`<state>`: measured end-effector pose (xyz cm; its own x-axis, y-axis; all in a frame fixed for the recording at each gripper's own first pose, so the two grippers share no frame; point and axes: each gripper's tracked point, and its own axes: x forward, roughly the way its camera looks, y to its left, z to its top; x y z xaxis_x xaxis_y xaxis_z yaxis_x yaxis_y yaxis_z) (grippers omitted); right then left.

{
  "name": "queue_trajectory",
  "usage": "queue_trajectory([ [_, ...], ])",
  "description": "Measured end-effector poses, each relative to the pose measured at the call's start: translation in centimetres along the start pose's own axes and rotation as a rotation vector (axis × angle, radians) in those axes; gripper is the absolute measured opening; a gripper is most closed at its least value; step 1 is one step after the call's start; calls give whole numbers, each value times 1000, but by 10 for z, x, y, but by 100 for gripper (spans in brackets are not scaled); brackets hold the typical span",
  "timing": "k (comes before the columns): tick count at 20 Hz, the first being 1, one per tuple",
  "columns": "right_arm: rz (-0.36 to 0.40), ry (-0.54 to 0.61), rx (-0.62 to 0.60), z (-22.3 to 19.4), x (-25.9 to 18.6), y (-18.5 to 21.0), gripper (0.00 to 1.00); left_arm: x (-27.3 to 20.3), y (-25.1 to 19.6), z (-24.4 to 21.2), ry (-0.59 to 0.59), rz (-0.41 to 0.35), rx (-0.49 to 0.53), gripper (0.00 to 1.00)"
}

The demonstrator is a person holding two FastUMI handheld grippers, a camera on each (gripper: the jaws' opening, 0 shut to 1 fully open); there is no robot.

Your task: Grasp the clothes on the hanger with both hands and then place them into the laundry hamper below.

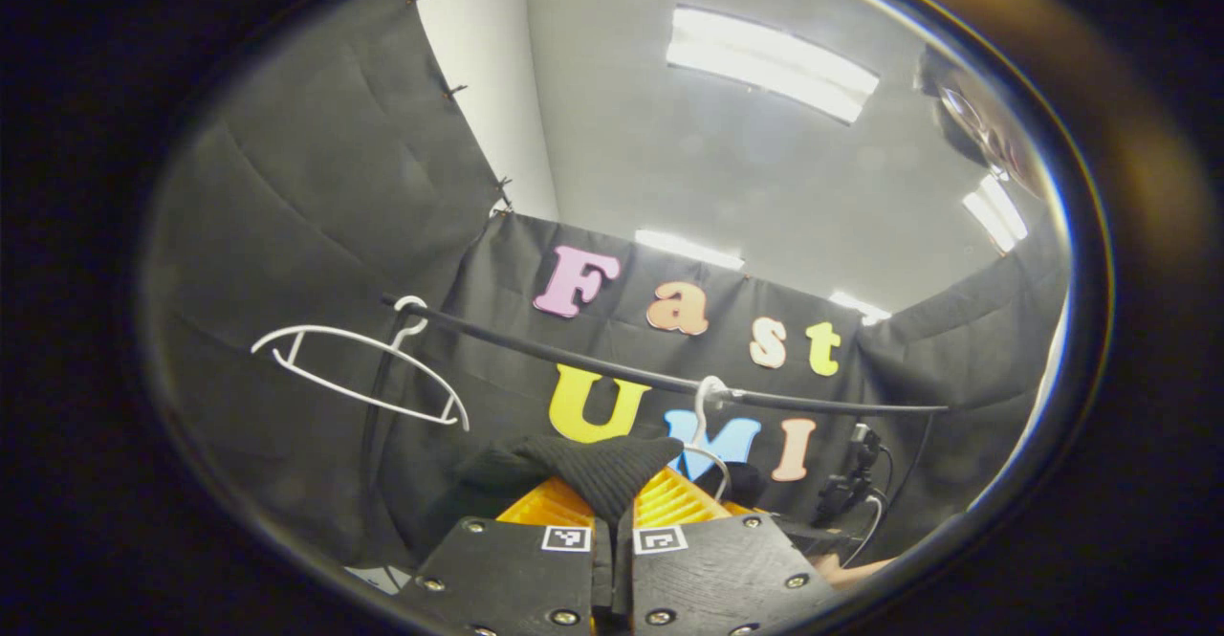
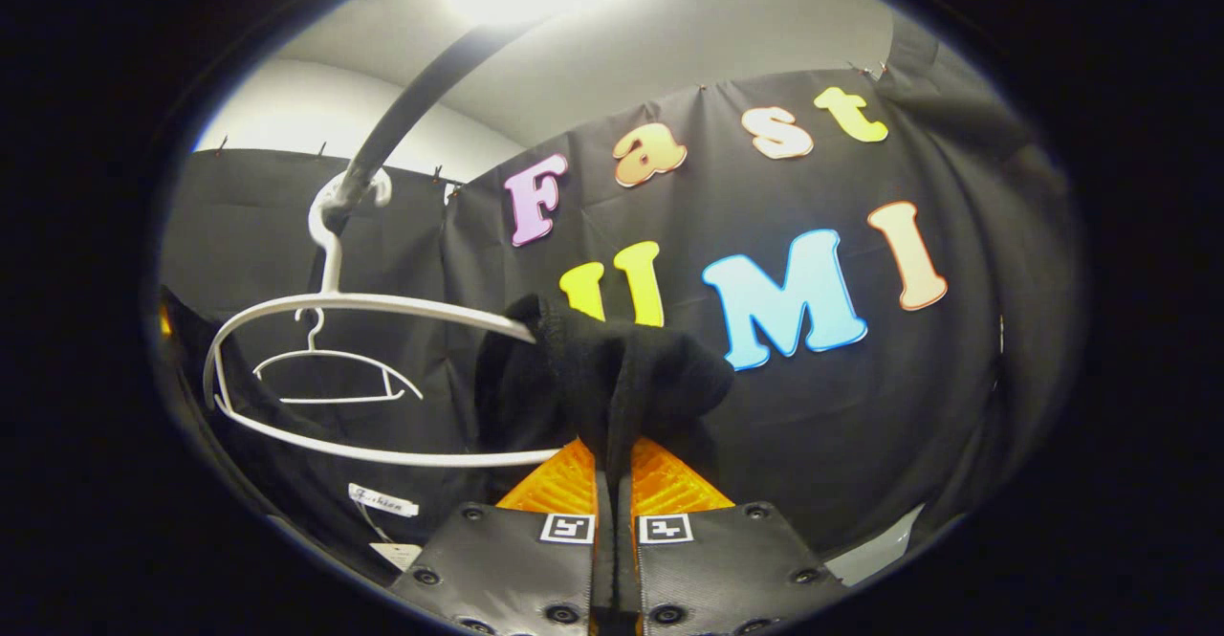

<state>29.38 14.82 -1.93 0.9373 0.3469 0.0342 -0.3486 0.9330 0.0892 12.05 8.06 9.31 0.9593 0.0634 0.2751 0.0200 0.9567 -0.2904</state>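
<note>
A black knitted garment (image 1: 598, 469) bunches just ahead of my left gripper (image 1: 612, 514), which is shut on a fold of it. In the right gripper view the same black garment (image 2: 612, 378) drapes over the end of a white hanger (image 2: 316, 316), and my right gripper (image 2: 612, 483) is shut on its cloth. That hanger hooks on a dark rail (image 2: 421, 91) overhead. In the left gripper view a white hanger hook (image 1: 706, 406) sits on the rail (image 1: 622, 365) right behind the garment. The hamper is hidden.
A second, bare white hanger (image 1: 359, 363) hangs farther along the rail, also seen as the small hanger (image 2: 330, 373) behind the near one. A garment tag (image 2: 382, 502) dangles low at the left. A dark clamp with cables (image 1: 851, 483) stands at the right.
</note>
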Motion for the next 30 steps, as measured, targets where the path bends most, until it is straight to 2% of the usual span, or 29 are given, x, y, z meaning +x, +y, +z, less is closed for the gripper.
queue_trajectory([
  [2, -32, -30, -22, 11, 6, -16, 0, -4, 16, 7, -16, 30, -1, 1],
  [4, -63, -52, -27, 17, 10, -29, 2, -6, 31, 11, -16, 60, -13, 1],
  [7, -110, -72, -46, 22, 14, -49, 0, 1, 57, 1, 1, 110, -41, 1],
  [10, -163, -68, -66, 17, 20, -74, 2, 3, 71, -12, 3, 145, -149, 0],
  [13, -207, -53, -75, 8, 23, -97, 0, 3, 94, -38, 39, 210, -156, 1],
  [14, -211, -48, -81, 4, 21, -101, 3, 2, 96, -46, 53, 219, -150, 1],
  [15, -213, -42, -91, 0, 20, -104, 0, 0, 97, -55, 68, 224, -136, 1],
  [24, -218, 67, -105, -52, 10, -142, 0, -26, 92, -134, 193, 317, -106, 1],
  [27, -188, 108, -107, -69, -4, -145, 3, -44, 82, -152, 226, 347, -72, 1],
  [30, -124, 157, -103, -89, -28, -132, 3, -60, 74, -169, 270, 363, -24, 1],
])
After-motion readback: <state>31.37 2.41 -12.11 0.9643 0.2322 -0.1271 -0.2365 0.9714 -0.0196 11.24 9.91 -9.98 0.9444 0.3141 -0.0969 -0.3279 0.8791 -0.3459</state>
